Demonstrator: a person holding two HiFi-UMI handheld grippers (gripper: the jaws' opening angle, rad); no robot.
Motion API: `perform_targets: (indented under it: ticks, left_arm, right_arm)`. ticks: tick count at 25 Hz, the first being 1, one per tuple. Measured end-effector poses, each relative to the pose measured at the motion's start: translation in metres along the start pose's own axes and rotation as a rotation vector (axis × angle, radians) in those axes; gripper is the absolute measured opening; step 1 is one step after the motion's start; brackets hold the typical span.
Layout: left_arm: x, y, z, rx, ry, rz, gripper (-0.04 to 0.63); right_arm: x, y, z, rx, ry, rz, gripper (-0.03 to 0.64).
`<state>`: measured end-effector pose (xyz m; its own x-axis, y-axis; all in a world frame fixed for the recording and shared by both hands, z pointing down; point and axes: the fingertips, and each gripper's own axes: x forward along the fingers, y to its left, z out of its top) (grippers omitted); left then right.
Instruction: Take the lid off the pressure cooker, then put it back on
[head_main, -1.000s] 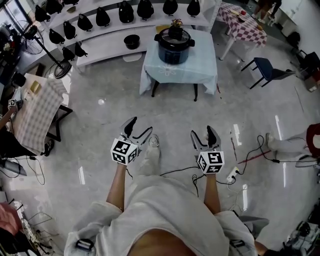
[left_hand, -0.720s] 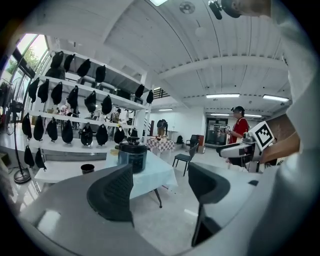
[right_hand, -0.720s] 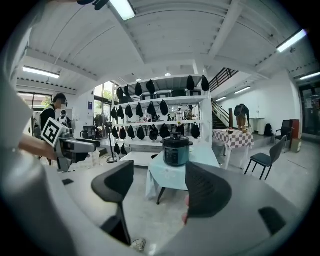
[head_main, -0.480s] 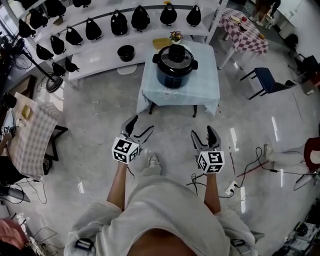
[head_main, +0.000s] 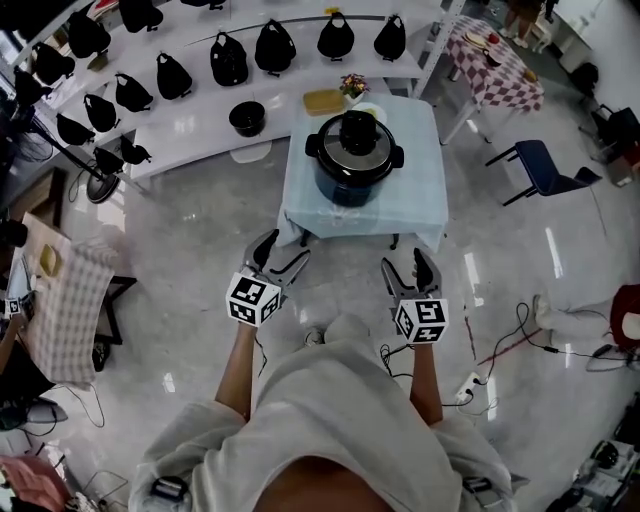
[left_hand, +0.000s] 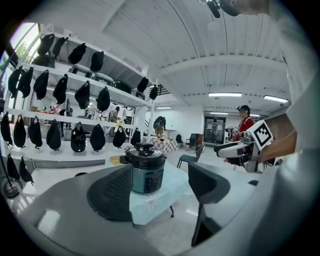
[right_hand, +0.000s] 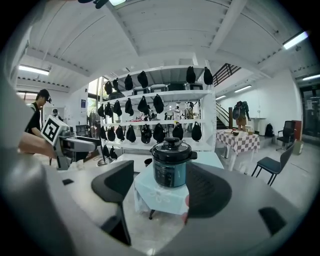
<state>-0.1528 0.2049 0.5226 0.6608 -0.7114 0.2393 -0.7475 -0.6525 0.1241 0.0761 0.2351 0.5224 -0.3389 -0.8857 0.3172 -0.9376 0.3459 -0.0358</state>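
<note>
1. Head view puts the pressure cooker in the upper middle of the frame. It stands on a counter draped in pale blue cloth, and its lid is seated on top.
2. Lower down, at mid-frame, the left tongs and the right tongs are held side by side. They are below the counter's near edge and well apart from the cooker, and neither touches anything.
3. Left gripper view shows its jaws apart with nothing between them. The cooker stands far beyond the gap, and the left-hand pad covers the counter's left part and the edge of the cooker's body.
4. Right gripper view also shows jaws apart and empty. The right-hand pad cuts off the counter's right side.
5. A small pinkish patch sits at that pad's inner edge; it may be a fingertip, but it is too blurred to tell.
6. The cloth hides most of the counter's legs, and the cooker's front panel is too small to read.
7. White shelves hung with black bags cross the upper left of the head view, with a black bowl just left of the counter.
8. A blue chair stands at the right, and a checked table at the upper right is cut off by the frame edge.
9. The person's pale clothing fills the bottom of the frame and hides the floor beneath.
</note>
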Motion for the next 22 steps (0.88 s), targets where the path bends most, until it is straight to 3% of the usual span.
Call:
perform_targets:
  ticks: [12,22]
  left_arm:
    - [0.122,0.072,0.026,-0.012,0.005,0.008,0.327]
    - [0.243,0.135,0.083,-0.032,0.007,0.062,0.327]
  right_arm:
    - [0.113,-0.075,0.017,0.018,0.015,0.007,0.301]
    - [0.223,-0.158,0.075,0.025,0.018,0.064,0.301]
